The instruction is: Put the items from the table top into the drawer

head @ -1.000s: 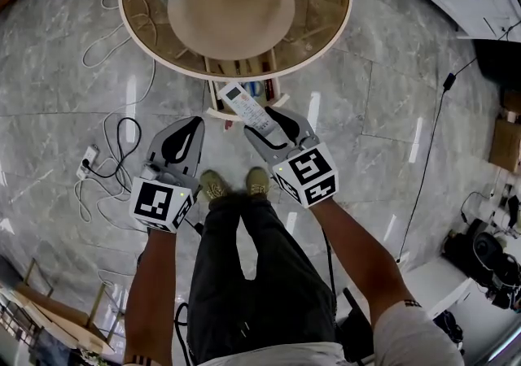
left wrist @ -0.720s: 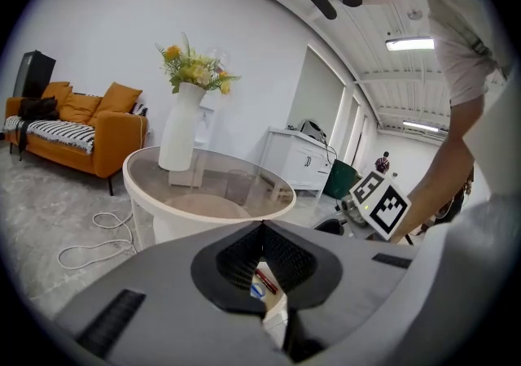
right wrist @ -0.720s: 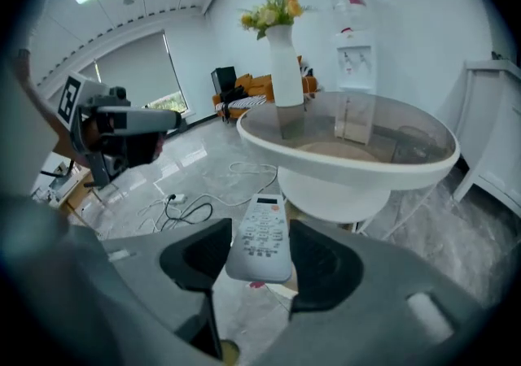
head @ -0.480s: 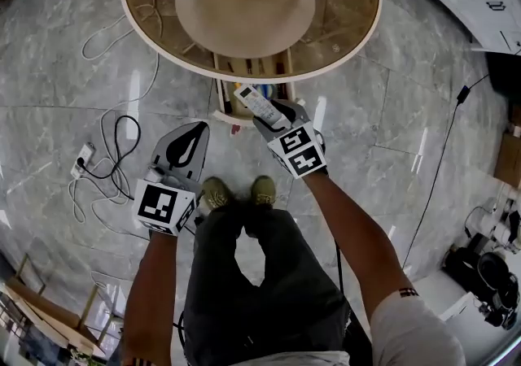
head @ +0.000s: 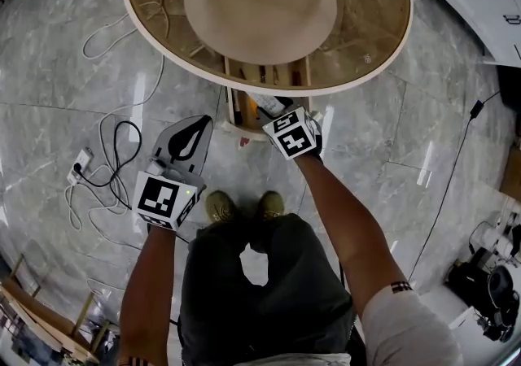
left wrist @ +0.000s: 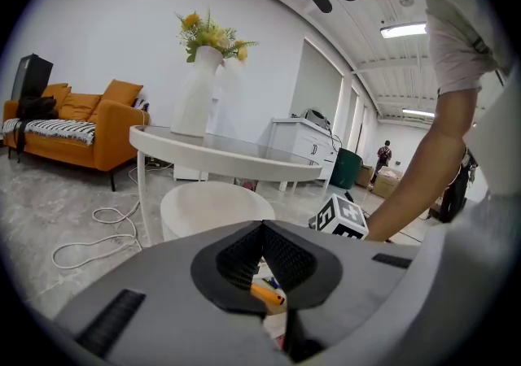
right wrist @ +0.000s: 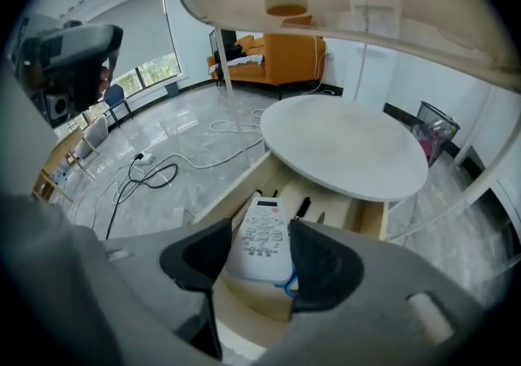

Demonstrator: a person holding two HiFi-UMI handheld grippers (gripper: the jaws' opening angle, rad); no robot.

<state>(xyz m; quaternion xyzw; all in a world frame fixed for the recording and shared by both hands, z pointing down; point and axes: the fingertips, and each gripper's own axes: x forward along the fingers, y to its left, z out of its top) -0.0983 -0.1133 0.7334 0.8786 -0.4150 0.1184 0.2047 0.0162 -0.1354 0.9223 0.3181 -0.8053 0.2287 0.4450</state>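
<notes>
The white, oblong plastic remote control (right wrist: 264, 244) is pinched across its width by the fingers of the right gripper (right wrist: 260, 228), one dark pad on each long edge. Its display end sticks out past the fingertips and its button face turns up towards the camera. The remote's long axis runs along the line the fingers point, tipped steeply down. It lies in line with the length of the open pale wooden drawer (right wrist: 229, 185) straight below and ahead of it.

That is what the coming move turns on. The remote hangs over the drawer's mouth, apart from its floor, so I judge that it only needs lowering along that same line and then letting go. A few dark pen-like things (right wrist: 303, 207) lie towards the drawer's back, clear of the front part under the remote.

The drawer hangs out from under the round, glass-topped bench with a white rim (head: 384, 70). The left gripper (head: 195, 133) is the farther one, down beside the drawer over the marble floor, with its fingers pressed together on nothing.
</notes>
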